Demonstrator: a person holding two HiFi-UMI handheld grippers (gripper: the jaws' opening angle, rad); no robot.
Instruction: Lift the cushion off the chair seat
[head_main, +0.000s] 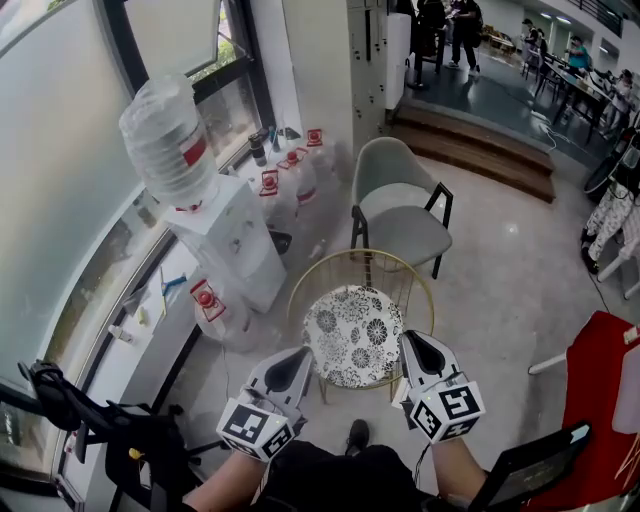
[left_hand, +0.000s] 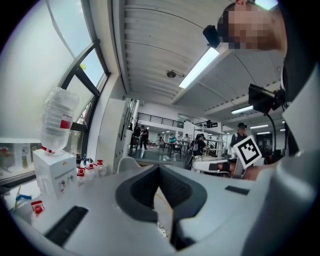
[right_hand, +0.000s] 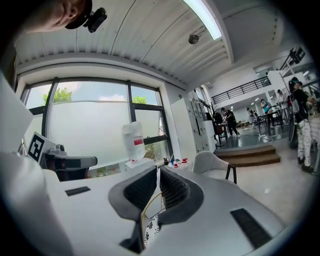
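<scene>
A round black-and-white floral cushion (head_main: 354, 335) lies on the seat of a gold wire chair (head_main: 330, 268) just ahead of me. My left gripper (head_main: 303, 353) is at the cushion's near left edge and my right gripper (head_main: 408, 339) at its near right edge. Both are level and shut, with nothing between their jaws. In the right gripper view a strip of the cushion (right_hand: 150, 229) and the gold rim (right_hand: 148, 204) show below the closed right gripper (right_hand: 158, 170). In the left gripper view the left gripper (left_hand: 159, 168) has its tips together, and the right gripper's marker cube (left_hand: 248, 150) shows beside it.
A grey padded chair (head_main: 403, 215) stands behind the gold one. A white water dispenser (head_main: 232, 243) with a big bottle (head_main: 166, 140) stands at the left by the window, with several water jugs (head_main: 290, 180) on the floor. A red object (head_main: 608, 420) is near right, a black stand (head_main: 110, 430) near left.
</scene>
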